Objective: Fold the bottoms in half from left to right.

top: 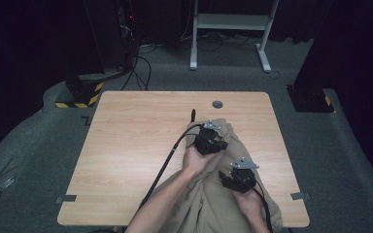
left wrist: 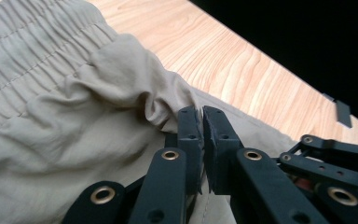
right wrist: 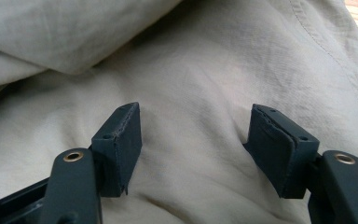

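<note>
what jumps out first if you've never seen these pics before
A rumpled beige garment lies on the near right part of the wooden table, spilling over its near edge. The left gripper is shut on a bunched fold of it near the elastic waistband, while the right gripper rests open against the cloth.

Left hand-held gripper (left wrist: 201,114) pinched closed; right hand-held gripper (right wrist: 196,135) spread wide.

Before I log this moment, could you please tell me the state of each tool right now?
Left tool: closed, pinching a fold of the beige garment.
Right tool: open, holding nothing, over the garment.
</note>
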Action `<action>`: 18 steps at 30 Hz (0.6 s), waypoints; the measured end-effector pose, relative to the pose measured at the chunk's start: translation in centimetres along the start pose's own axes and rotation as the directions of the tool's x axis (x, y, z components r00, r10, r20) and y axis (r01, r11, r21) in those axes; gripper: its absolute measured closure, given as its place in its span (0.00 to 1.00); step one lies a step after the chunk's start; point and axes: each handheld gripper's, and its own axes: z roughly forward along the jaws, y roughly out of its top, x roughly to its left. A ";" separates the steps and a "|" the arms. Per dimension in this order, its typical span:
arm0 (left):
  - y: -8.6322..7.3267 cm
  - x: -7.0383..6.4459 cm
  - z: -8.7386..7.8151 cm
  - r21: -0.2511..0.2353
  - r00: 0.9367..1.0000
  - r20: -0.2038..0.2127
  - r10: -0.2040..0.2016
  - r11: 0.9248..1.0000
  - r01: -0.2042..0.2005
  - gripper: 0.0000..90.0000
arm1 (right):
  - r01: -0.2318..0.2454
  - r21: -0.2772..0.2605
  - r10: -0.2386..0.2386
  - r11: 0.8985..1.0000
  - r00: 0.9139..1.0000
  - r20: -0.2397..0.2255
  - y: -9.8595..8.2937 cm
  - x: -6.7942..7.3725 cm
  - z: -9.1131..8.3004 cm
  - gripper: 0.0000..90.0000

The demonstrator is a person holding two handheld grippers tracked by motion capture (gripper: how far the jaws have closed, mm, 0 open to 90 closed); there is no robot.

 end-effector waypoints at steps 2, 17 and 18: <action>-0.1 0.0 0.3 0.012 1.000 -0.005 0.003 1.000 -0.003 0.95 | -0.001 -0.001 0.001 1.000 1.000 0.001 0.0 0.0 0.0 0.39; 0.4 -0.7 2.0 0.032 1.000 0.009 0.017 0.999 -0.017 0.95 | 0.001 0.000 -0.001 1.000 1.000 -0.001 0.0 0.0 0.0 0.39; 0.3 -0.7 2.2 0.038 1.000 0.009 0.013 0.999 -0.013 0.94 | 0.001 0.000 -0.001 1.000 1.000 -0.001 0.0 0.0 0.0 0.39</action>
